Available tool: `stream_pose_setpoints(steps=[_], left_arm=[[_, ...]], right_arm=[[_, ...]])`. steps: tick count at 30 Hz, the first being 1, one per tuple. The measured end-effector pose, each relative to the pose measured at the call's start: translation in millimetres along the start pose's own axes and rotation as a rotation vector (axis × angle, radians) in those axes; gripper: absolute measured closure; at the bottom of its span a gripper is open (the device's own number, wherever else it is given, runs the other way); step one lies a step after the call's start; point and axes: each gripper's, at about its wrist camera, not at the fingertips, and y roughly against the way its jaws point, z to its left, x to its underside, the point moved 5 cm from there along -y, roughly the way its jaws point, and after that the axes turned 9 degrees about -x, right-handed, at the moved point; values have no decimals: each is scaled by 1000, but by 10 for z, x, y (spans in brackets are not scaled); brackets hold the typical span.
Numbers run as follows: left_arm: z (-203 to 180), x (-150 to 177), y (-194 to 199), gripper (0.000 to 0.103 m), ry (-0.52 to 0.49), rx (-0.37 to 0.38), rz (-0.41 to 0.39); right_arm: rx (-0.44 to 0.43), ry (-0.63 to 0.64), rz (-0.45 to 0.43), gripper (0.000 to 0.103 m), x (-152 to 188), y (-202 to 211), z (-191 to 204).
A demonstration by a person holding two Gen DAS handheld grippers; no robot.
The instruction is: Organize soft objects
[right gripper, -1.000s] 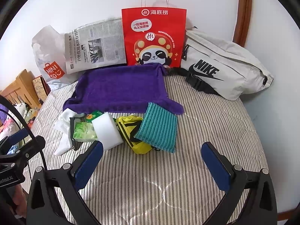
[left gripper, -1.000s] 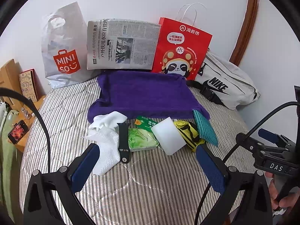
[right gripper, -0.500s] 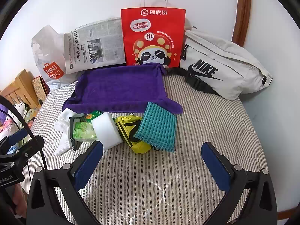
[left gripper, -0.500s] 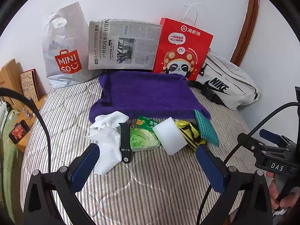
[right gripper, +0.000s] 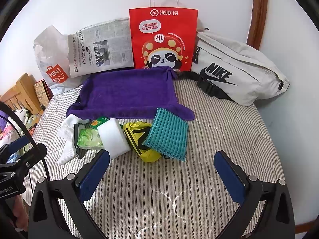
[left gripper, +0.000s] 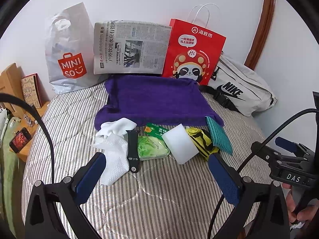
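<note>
Striped bed cover [right gripper: 219, 139] under both tools | left gripper [left gripper: 157, 171] spread wide, holding nothing | right gripper [right gripper: 161, 171] also spread, holding nothing | white sponge [right gripper: 113, 137], yellow pouch [right gripper: 139, 139], teal cloth [right gripper: 169, 133] in a row just ahead of right gripper | purple towel [right gripper: 127, 91] behind them

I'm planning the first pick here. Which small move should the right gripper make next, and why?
Probably ease the right gripper forward and down toward the teal cloth. Its fingers are spread wide and hold nothing, and the cloth lies nearest on the striped bed cover, resting on top of the yellow pouch, so it looks unobstructed.
</note>
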Motion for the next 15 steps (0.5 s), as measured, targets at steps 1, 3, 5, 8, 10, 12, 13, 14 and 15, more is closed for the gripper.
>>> stream_pose_setpoints(steps=[1, 3, 5, 8, 10, 12, 13, 14, 15], left_arm=[[0, 0, -3, 0, 0, 0, 0], [-7, 1, 2, 0, -1, 0, -2], [-4, 0, 2, 0, -1, -1, -1], [-3, 0, 2, 0, -1, -1, 0], [-4, 3, 1, 0, -2, 1, 0], [-1, 2, 3, 0, -1, -1, 0], [-1, 4, 4, 0, 1, -1, -1], [-3, 5, 4, 0, 0, 0, -1], [-3, 3, 4, 0, -1, 1, -2]], right_arm=[[0, 0, 1, 0, -4, 2, -4], [0, -2, 0, 0, -1, 7, -3], [0, -2, 0, 0, 0, 5, -4], [-1, 0, 1, 0, 0, 1, -2], [-2, 0, 2, 0, -1, 0, 1], [-3, 0, 2, 0, 2, 0, 5], [-3, 0, 2, 0, 4, 1, 8], [-3, 0, 2, 0, 4, 1, 9], [-3, 0, 1, 0, 5, 1, 10]])
